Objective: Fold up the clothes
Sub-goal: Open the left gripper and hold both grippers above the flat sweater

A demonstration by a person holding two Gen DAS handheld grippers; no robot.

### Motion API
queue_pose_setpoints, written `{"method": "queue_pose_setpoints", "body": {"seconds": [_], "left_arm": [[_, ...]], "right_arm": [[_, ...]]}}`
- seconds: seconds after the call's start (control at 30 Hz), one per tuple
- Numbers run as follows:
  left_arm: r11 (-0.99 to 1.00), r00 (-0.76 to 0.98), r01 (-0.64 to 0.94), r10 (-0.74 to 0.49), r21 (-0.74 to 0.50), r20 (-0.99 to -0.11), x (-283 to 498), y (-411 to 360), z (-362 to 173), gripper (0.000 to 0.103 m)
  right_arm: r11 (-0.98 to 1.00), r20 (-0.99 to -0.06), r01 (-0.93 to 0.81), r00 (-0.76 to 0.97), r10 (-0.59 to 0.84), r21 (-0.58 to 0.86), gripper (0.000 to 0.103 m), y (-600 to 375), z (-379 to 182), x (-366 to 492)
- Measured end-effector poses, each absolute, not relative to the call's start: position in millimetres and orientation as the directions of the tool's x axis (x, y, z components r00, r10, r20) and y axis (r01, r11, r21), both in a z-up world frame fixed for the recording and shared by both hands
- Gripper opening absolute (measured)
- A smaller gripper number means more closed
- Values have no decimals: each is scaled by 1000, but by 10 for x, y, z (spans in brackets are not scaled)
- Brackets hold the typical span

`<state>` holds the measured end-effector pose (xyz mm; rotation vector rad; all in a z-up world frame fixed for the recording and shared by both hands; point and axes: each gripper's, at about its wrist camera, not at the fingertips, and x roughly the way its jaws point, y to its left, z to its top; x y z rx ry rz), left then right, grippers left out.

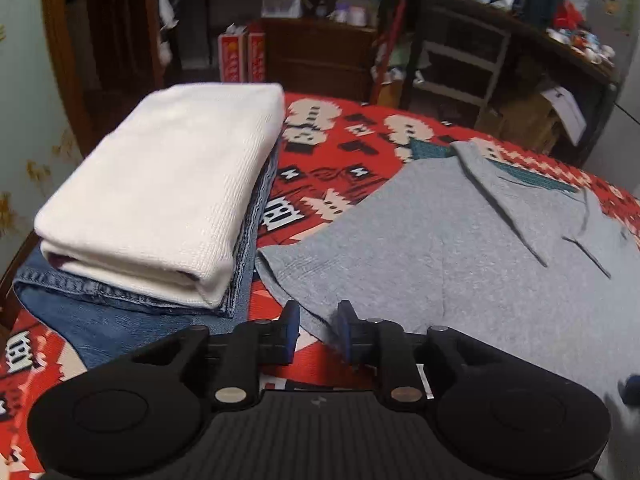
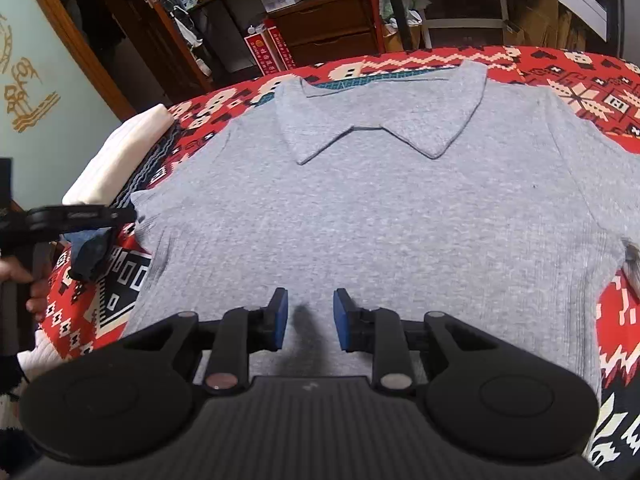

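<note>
A grey collared shirt (image 2: 360, 216) lies flat, front up, on the red patterned bed cover (image 2: 580, 80), collar toward the far edge. In the left wrist view the grey shirt (image 1: 460, 248) fills the right side, its left sleeve reaching toward me. My left gripper (image 1: 318, 330) is open, its blue pads at the edge of that sleeve with cloth between them. My right gripper (image 2: 308, 318) is open just above the shirt's lower middle, holding nothing. The left gripper (image 2: 120, 216) also shows from the side by the sleeve, held by a hand (image 2: 28, 280).
A folded white garment (image 1: 168, 184) sits on folded blue jeans (image 1: 120, 316) at the left of the bed. Beyond the bed stand dark shelves and drawers (image 1: 320, 52), red boxes (image 1: 240, 58) and cardboard boxes (image 1: 532, 120). A pale wall is at left.
</note>
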<state>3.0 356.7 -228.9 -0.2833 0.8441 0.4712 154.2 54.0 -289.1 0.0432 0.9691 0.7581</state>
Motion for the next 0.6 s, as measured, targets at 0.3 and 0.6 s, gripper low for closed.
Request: {"method": "queue_pose_setpoints", "body": {"seconds": [0.3,0.6], "left_arm": [[856,563,-514,291,-53,-773,30,3562,-2345,2],[857,541,-515,308,-18,-783,-64,3589,-2356,7]], "right_arm": [[759,-724,-542,350,594,361,27,458,-2863,1555],[765,-718,-538,368,591,354,30,412,-2839,1519]]}}
